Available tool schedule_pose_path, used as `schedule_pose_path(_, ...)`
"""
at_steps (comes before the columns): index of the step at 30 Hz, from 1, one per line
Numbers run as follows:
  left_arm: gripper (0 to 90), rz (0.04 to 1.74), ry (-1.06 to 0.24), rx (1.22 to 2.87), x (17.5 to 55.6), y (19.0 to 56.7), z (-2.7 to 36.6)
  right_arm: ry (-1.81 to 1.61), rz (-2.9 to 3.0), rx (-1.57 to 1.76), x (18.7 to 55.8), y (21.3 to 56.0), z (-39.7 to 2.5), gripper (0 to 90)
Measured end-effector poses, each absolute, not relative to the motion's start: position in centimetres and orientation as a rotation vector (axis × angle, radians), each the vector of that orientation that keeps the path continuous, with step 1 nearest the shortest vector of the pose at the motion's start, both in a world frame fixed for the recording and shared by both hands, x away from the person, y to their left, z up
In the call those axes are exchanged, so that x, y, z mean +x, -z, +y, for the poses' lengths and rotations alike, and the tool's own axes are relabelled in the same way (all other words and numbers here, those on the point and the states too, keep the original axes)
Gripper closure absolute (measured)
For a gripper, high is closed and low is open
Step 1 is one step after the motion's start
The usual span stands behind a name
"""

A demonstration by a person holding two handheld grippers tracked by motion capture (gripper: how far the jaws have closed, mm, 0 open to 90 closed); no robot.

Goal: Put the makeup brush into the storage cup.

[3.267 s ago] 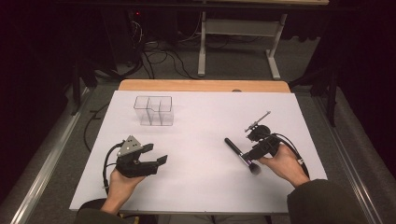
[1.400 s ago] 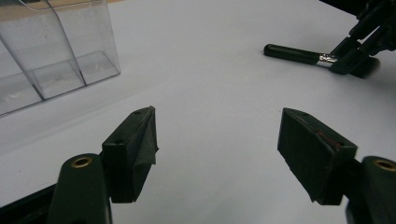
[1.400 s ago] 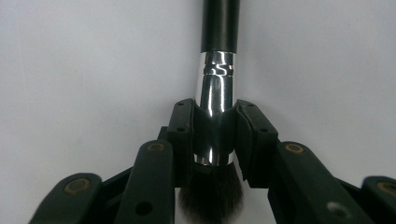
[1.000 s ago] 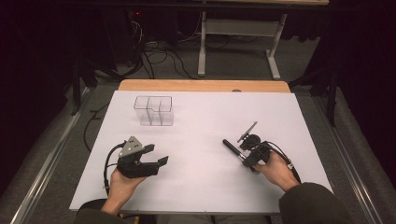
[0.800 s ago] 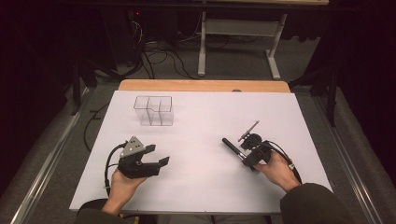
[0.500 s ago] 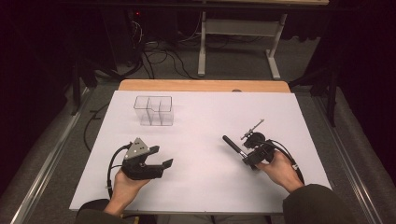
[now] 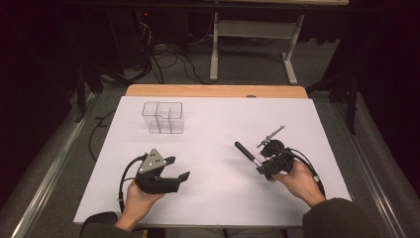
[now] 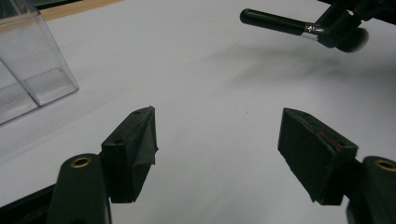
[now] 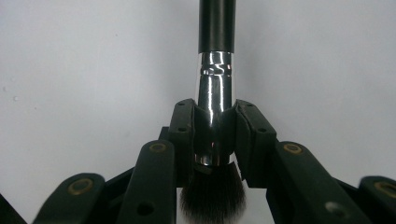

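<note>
A white table [image 7: 218, 198] takes up the middle of the high view, with a strip of bare wood along its far edge. On its far left part stands a clear plastic organizer [image 7: 163, 117], upright, divided into compartments that look empty; in the left gripper view its wall shows at the upper left. The left gripper [image 7: 179, 168] sits near the left front of the table in the person's left hand [image 7: 141, 201], its jaws spread wide with nothing between them. The right gripper [image 7: 261, 167] is at the right, well apart from the organizer, its jaws closed tight on the silver ferrule of a makeup brush [image 9: 215, 88]. The brush's black handle points away toward the left and far side, its dark bristles toward the person's right hand [image 7: 297, 181].
</note>
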State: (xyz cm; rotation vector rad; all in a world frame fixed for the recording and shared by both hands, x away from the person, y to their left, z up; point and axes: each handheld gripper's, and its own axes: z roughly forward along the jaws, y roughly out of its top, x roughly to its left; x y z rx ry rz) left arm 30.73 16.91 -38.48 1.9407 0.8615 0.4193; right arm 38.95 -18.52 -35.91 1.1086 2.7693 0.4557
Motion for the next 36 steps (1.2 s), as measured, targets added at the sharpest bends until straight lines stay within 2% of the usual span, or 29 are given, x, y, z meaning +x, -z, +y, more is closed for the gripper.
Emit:
schedule_pose_path(22, 26.8, 0.791, -0.418, 1.956, 30.3, 37.7, 14.6, -0.501, 2.805, 1.002, 38.0, 34.1, -17.1, 72.4)
schedule_pose_path(36, 26.7, 0.767, -0.440, 1.955, 31.6, 36.6, 12.7, -0.508, 2.840, 0.948, 37.8, 33.1, -16.0, 72.5)
